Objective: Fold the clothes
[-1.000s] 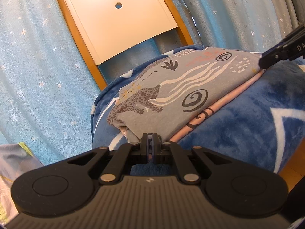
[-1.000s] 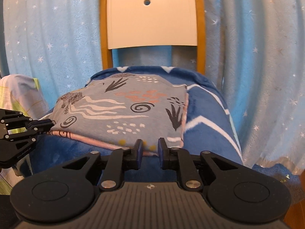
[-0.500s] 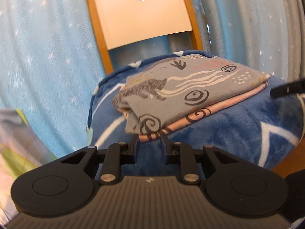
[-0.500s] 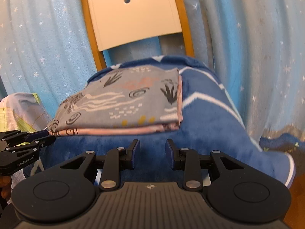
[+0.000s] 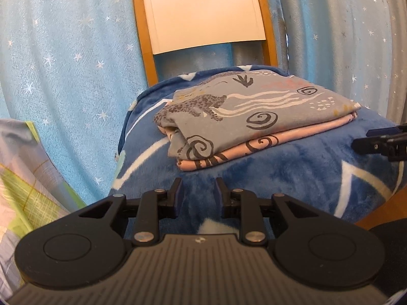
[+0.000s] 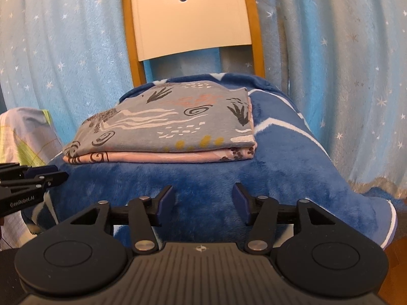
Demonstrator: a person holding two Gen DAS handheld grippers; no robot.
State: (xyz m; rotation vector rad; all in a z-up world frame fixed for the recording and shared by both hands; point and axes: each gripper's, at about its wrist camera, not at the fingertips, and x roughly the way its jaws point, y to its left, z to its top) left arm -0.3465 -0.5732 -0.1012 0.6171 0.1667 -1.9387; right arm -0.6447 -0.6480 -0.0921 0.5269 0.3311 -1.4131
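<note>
A folded grey garment (image 5: 254, 117) (image 6: 168, 127) with leopard, swirl and leaf prints and a pink underside lies flat on a blue plush blanket (image 5: 292, 167) (image 6: 203, 178) over a chair seat. My left gripper (image 5: 198, 188) is open, a short way in front of the fold's near left corner, holding nothing. My right gripper (image 6: 203, 198) is open wider, in front of the fold's front edge, also empty. Each gripper's tip shows at the edge of the other's view: the right gripper (image 5: 376, 143), the left gripper (image 6: 38, 178).
The chair's white backrest with an orange wooden frame (image 5: 203, 15) (image 6: 188, 17) rises behind the garment. Light blue star-print curtains (image 5: 63, 63) (image 6: 343, 63) hang all around. A pale green and grey plaid cloth (image 5: 23, 178) (image 6: 25, 132) lies at the left.
My left gripper let go of the garment's corner, opened and drew back. The right gripper opened wider and also pulled back from the front edge. The garment stays folded on the blanket.
</note>
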